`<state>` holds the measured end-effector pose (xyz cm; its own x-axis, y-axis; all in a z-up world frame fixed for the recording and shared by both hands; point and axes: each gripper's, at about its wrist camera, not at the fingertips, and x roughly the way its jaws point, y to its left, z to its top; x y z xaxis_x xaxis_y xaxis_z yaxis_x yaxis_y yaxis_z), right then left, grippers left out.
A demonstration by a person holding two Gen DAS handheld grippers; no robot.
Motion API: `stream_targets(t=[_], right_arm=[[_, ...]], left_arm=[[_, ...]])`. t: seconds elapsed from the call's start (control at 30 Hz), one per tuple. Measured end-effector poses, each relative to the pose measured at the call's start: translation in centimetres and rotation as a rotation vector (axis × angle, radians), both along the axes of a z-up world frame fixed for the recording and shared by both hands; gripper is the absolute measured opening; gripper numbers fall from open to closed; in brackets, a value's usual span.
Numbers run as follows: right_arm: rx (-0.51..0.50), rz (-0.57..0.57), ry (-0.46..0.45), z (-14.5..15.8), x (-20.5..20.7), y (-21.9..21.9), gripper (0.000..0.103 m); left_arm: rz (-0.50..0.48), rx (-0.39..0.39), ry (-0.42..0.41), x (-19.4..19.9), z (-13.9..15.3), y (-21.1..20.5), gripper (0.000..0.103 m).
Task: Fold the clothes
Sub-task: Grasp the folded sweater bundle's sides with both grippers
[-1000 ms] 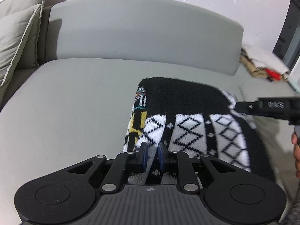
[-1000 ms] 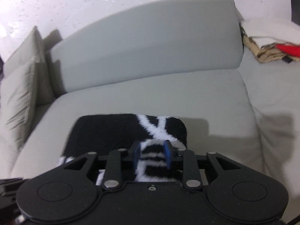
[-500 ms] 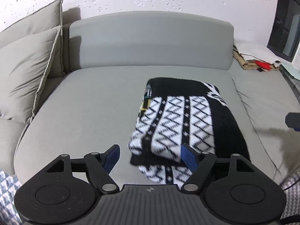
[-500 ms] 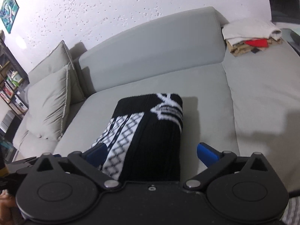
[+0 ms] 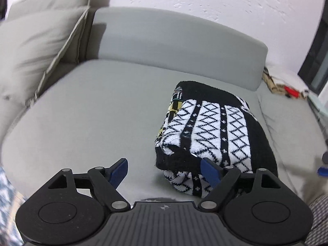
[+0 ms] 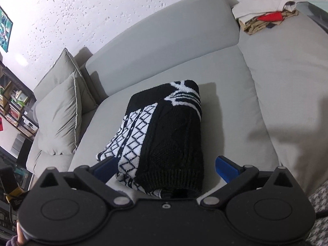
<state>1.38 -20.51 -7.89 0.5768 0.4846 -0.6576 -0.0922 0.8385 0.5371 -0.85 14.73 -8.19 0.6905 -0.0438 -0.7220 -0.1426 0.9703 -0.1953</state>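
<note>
Left hand-held gripper (image 5: 164,171) wide, jaws just opened, nothing between; right hand-held gripper (image 6: 165,167) wide, released | sweater (image 5: 213,137) folded on sofa (image 5: 98,112); both pulled back | fold looks complete

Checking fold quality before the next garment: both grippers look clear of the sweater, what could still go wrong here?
1. The folded sweater has a loose lower layer poking out at its near edge; it may slump open.
2. The left gripper, jaws just opened, has one fingertip overlapping that edge in view; it might snag.
3. The right gripper straddles the near end in view, nothing gripped.
</note>
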Motion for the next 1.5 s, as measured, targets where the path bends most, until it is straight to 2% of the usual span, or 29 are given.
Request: stream_targets(t=[0.1, 0.3, 0.37, 0.5, 0.57, 0.73, 0.8, 0.93, 1.03, 1.1, 1.27, 1.37, 1.5], right_arm=[[0.037, -0.005, 0.021, -1.0, 0.5, -0.1, 0.103], [0.15, -0.04, 0.114, -3.8, 2.1, -0.4, 0.103], [0.182, -0.042, 0.146, -4.7, 2.7, -0.3, 0.103], [0.228, -0.048, 0.187, -6.0, 4.0, -0.1, 0.103], [0.246, -0.057, 0.2, -6.4, 4.6, -0.1, 0.103], [0.228, -0.078, 0.235, -7.5, 6.4, 0.2, 0.103], [0.212, -0.07, 0.243, -8.0, 7.2, 0.6, 0.103], [0.164, -0.051, 0.266, -9.3, 8.4, 1.0, 0.103], [0.175, -0.045, 0.296, -10.4, 9.0, 0.8, 0.103], [0.211, -0.051, 0.323, -11.5, 9.4, 0.5, 0.103], [0.431, -0.098, 0.378, -14.4, 10.4, -0.7, 0.103], [0.525, -0.117, 0.389, -15.5, 10.8, -1.6, 0.103], [0.571, -0.1, 0.397, -16.3, 11.8, -1.6, 0.103]], left_arm=[[0.012, -0.121, -0.019, 0.6, -0.9, 1.9, 0.086], [0.004, -0.459, -0.023, 3.1, -4.0, 6.2, 0.091], [-0.006, -0.514, 0.001, 4.3, -4.8, 6.9, 0.092], [-0.027, -0.575, 0.062, 6.2, -6.3, 7.6, 0.093], [-0.059, -0.623, 0.081, 6.9, -6.8, 7.7, 0.097], [-0.125, -0.665, 0.103, 8.7, -7.7, 7.4, 0.102], [-0.131, -0.677, 0.133, 9.7, -8.5, 7.4, 0.102], [-0.114, -0.641, 0.223, 11.1, -10.1, 7.5, 0.102], [-0.132, -0.682, 0.246, 11.5, -11.1, 7.9, 0.102], [-0.139, -0.709, 0.257, 11.8, -11.7, 7.9, 0.102], [-0.142, -0.745, 0.266, 12.5, -12.4, 8.1, 0.103], [-0.137, -0.766, 0.265, 12.7, -12.7, 8.4, 0.103], [-0.131, -0.789, 0.271, 13.3, -12.9, 8.3, 0.102]])
